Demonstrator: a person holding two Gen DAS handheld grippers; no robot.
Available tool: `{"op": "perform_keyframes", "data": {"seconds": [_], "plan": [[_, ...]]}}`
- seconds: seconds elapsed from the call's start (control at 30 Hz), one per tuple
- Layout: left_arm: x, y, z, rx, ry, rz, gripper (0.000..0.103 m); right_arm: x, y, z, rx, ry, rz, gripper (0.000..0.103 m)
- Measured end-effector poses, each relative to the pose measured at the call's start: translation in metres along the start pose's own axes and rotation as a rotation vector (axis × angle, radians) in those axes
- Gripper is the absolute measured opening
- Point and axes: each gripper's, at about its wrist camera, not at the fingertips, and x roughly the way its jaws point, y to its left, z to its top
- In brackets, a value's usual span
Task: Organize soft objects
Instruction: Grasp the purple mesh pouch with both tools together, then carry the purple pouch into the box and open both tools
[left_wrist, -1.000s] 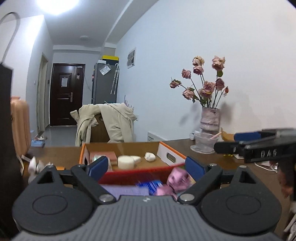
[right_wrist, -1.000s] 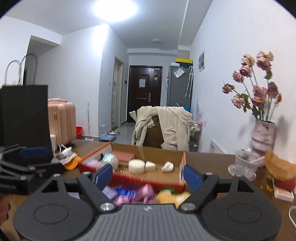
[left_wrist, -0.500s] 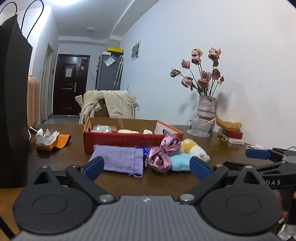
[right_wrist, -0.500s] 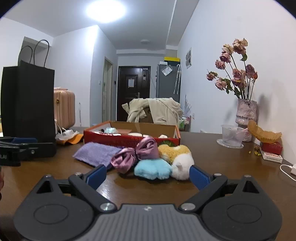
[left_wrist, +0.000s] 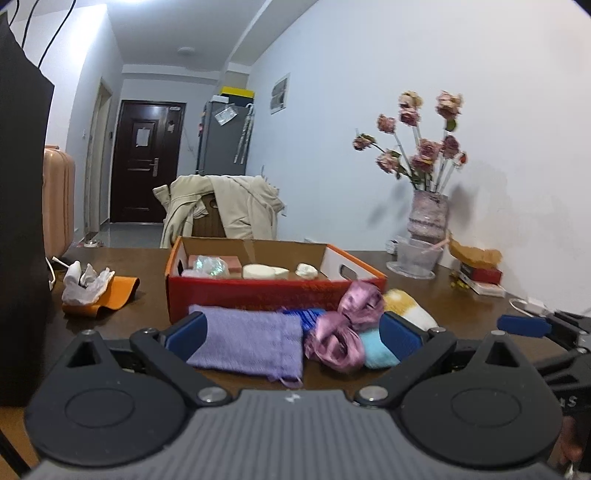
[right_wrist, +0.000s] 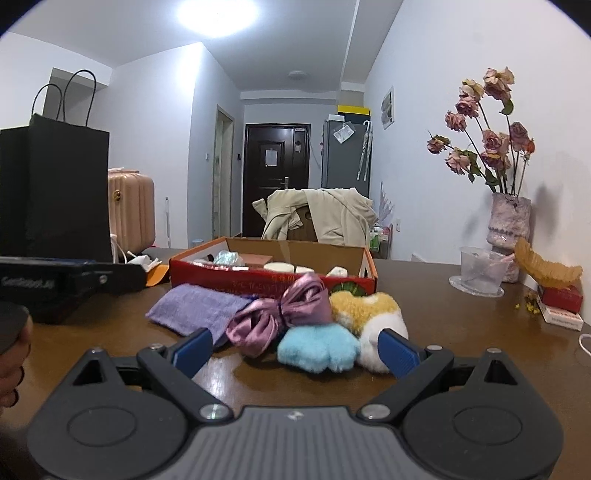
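Note:
A heap of soft things lies on the brown table in front of a red cardboard box (left_wrist: 258, 293) (right_wrist: 258, 282). It holds a lilac knitted pouch (left_wrist: 251, 341) (right_wrist: 199, 306), a pink satin bow (left_wrist: 343, 332) (right_wrist: 280, 314), a light blue plush paw (left_wrist: 376, 350) (right_wrist: 317, 347) and a yellow and white plush (left_wrist: 406, 310) (right_wrist: 373, 314). My left gripper (left_wrist: 293, 332) is open, low over the table, facing the pouch and bow. My right gripper (right_wrist: 295, 350) is open too, with the blue paw just ahead between its fingers and untouched.
The box holds several small pale items. A black paper bag (right_wrist: 55, 192) stands at the left, with an orange cloth and white tissue (left_wrist: 96, 288) beside it. A vase of dried roses (right_wrist: 508, 225), a plastic cup (right_wrist: 480, 269) and small red boxes (right_wrist: 561, 301) sit at the right.
Both grippers came down from above the box towards the table. The soft heap, earlier mostly hidden behind the fingers, now lies in plain view just ahead of them. Both jaws opened slightly wider.

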Motion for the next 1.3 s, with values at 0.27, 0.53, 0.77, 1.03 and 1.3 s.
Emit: {"op": "perform_keyframes", "data": {"seconds": [0.27,0.53,0.77,1.03,1.3], "plan": [[0.068,0.069,0.021,-0.101,0.082,0.026,0.101,0.053,0.000,0.029,0.093,0.046,0.088,0.086],[0.118,0.130,0.000,-0.311,0.226,-0.014,0.074,0.136,0.048,0.042,0.077,0.183,0.182,0.065],[0.131,0.151,-0.014,-0.448,0.288,-0.114,0.038,0.208,0.064,0.043,0.047,0.337,0.124,0.051],[0.130,0.146,-0.015,-0.443,0.312,-0.135,0.008,0.208,0.069,0.038,-0.004,0.314,0.117,0.014],[0.077,0.109,0.027,-0.373,0.180,-0.156,0.006,0.154,0.061,0.071,0.008,0.184,0.171,0.012]]}}
